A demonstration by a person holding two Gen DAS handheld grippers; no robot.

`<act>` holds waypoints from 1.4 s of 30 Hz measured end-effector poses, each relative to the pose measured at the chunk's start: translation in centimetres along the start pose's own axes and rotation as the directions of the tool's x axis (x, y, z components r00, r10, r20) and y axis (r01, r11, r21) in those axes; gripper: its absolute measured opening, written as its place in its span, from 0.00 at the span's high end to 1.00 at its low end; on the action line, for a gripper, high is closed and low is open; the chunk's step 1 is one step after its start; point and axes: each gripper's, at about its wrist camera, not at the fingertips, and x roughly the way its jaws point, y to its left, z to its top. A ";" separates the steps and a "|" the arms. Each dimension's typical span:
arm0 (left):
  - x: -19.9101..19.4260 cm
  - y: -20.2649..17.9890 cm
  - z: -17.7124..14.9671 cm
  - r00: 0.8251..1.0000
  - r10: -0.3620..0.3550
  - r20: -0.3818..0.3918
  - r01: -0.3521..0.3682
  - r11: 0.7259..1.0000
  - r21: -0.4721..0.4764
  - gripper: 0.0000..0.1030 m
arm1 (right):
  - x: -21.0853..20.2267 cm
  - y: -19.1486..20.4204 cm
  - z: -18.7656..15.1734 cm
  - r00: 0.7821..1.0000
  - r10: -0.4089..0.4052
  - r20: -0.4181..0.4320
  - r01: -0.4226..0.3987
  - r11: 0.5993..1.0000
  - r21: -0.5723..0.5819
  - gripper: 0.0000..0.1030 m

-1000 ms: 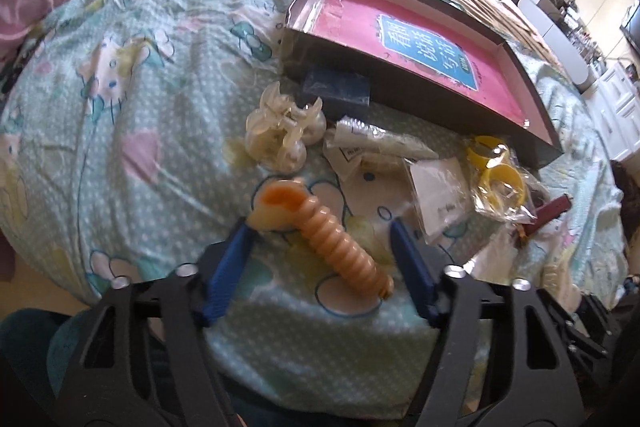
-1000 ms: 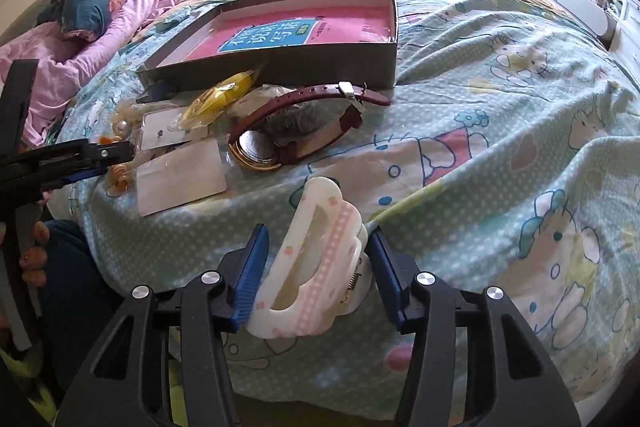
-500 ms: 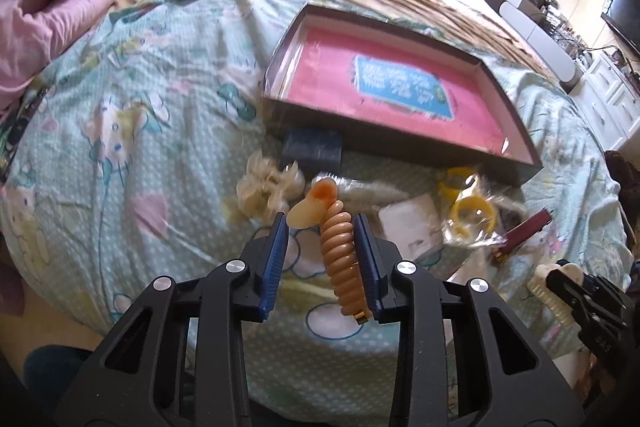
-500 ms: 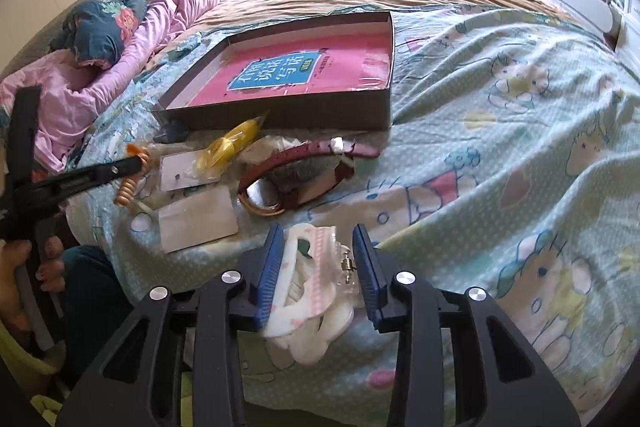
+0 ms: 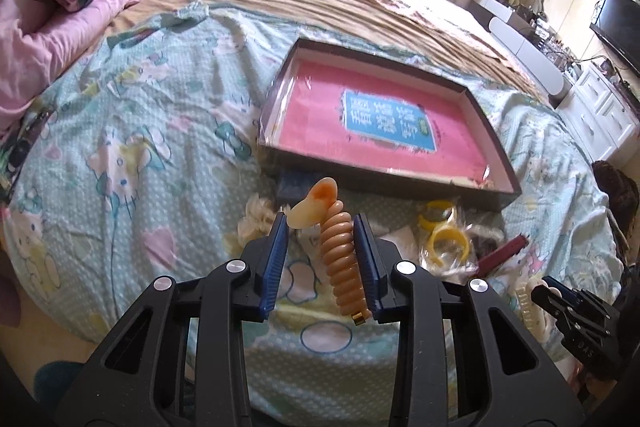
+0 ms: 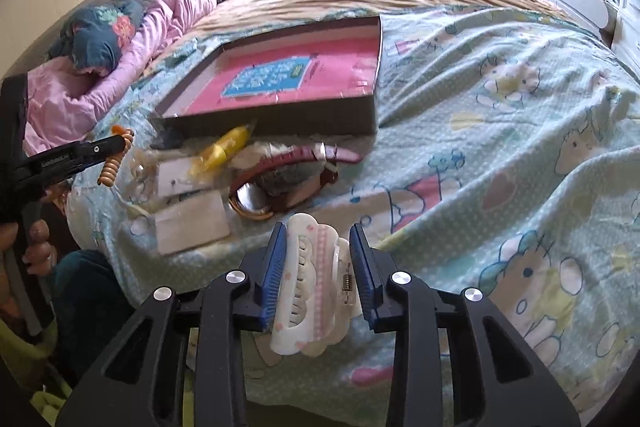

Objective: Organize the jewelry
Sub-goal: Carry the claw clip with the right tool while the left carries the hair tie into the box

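An orange ribbed spiral hair piece (image 5: 340,259) with a pale flat tip hangs above the bedspread, and my left gripper (image 5: 320,223) is shut on it. In the right wrist view a white and pink hair claw clip (image 6: 312,279) sits between the blue pads of my right gripper (image 6: 318,235). Those jaws are still closing and press on the clip, which is off the bed. A shallow dark box (image 5: 380,171) with a pink bottom lies beyond both grippers; its wall (image 6: 280,119) faces the right wrist camera. A brown-strapped watch (image 6: 280,167) lies in front of it.
Yellow bangles in clear wrap (image 5: 444,239), a cream hair claw (image 5: 256,223), small white cards (image 6: 192,223) and a dark blue pouch (image 5: 296,187) lie on the cartoon-print bedspread near the box. Pink bedding (image 5: 60,19) is piled at the far left. A hand (image 6: 36,239) holds the left gripper.
Both grippers closed on their pieces and lifted them off the bedspread. The box now shows more fully in both views.
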 end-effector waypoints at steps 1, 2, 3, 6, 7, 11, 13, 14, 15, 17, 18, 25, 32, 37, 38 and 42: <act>-0.1 0.0 0.3 1.000 0.000 0.005 0.000 1.000 0.000 0.75 | -0.2 0.1 0.2 1.000 -0.002 0.007 0.002 1.000 0.001 0.70; -0.1 0.0 0.7 1.000 -0.003 0.010 0.003 1.000 -0.001 0.75 | -0.5 0.1 0.6 1.000 0.003 0.020 -0.003 1.000 0.002 0.70; -0.2 0.0 1.0 1.000 -0.003 0.014 0.003 1.000 0.000 0.75 | -0.8 0.2 0.9 1.000 0.004 0.029 -0.004 1.000 0.000 0.70; -0.2 0.0 2.0 1.000 -0.003 0.027 0.003 1.000 0.001 0.75 | -1.3 0.4 2.2 0.998 0.009 0.059 -0.009 1.000 -0.004 0.70; -0.1 0.0 2.4 0.999 -0.002 0.033 0.002 1.000 -0.001 0.75 | -1.4 0.5 2.6 0.997 0.011 0.070 -0.010 1.000 -0.006 0.70; 0.4 0.2 3.8 0.999 -0.002 0.037 0.003 1.000 -0.001 0.75 | -1.3 1.4 4.6 0.994 0.028 0.105 -0.025 0.999 -0.027 0.70; 0.7 0.2 4.4 0.999 -0.001 0.032 0.001 1.000 -0.001 0.75 | -1.1 1.8 5.7 0.992 0.033 0.123 -0.029 0.999 -0.035 0.70; 1.0 0.2 4.7 1.000 -0.002 0.028 0.002 1.000 0.000 0.75 | -0.9 2.0 6.3 0.991 0.039 0.130 -0.035 0.999 -0.035 0.70; 1.1 0.2 4.9 1.000 -0.002 0.026 0.002 1.000 0.000 0.75 | -0.7 2.1 6.9 0.989 0.044 0.141 -0.040 0.999 -0.036 0.70; 1.5 0.1 5.5 1.000 -0.004 0.023 0.004 1.000 0.004 0.75 | -0.1 2.5 8.1 0.986 0.040 0.160 -0.033 0.998 -0.043 0.70; 1.6 0.2 5.7 1.000 -0.004 0.021 0.004 1.000 0.004 0.75 | 0.2 2.5 8.6 0.985 0.041 0.165 -0.035 0.999 -0.040 0.70; 3.0 -0.2 7.3 1.000 -0.005 0.003 0.005 1.000 0.014 0.75 | 3.2 2.2 12.0 0.984 -0.006 0.176 0.012 0.999 -0.033 0.70; 4.7 -0.1 8.2 1.000 0.005 -0.019 -0.004 1.000 0.019 0.75 | 6.8 1.5 13.8 0.990 -0.035 0.139 0.038 0.999 -0.021 0.70; 6.0 0.1 8.6 0.999 0.017 -0.043 -0.016 1.000 0.022 0.75 | 8.8 0.8 14.1 0.994 -0.043 0.104 0.044 0.999 -0.003 0.70; 6.4 0.2 8.7 0.999 0.017 -0.051 -0.016 1.000 0.022 0.75 | 9.2 0.7 14.1 0.994 -0.048 0.096 0.049 0.999 0.000 0.70; 7.6 0.3 9.0 0.997 0.024 -0.076 -0.022 0.999 0.032 0.75 | 10.0 0.3 14.2 0.996 -0.052 0.078 0.052 0.999 0.008 0.70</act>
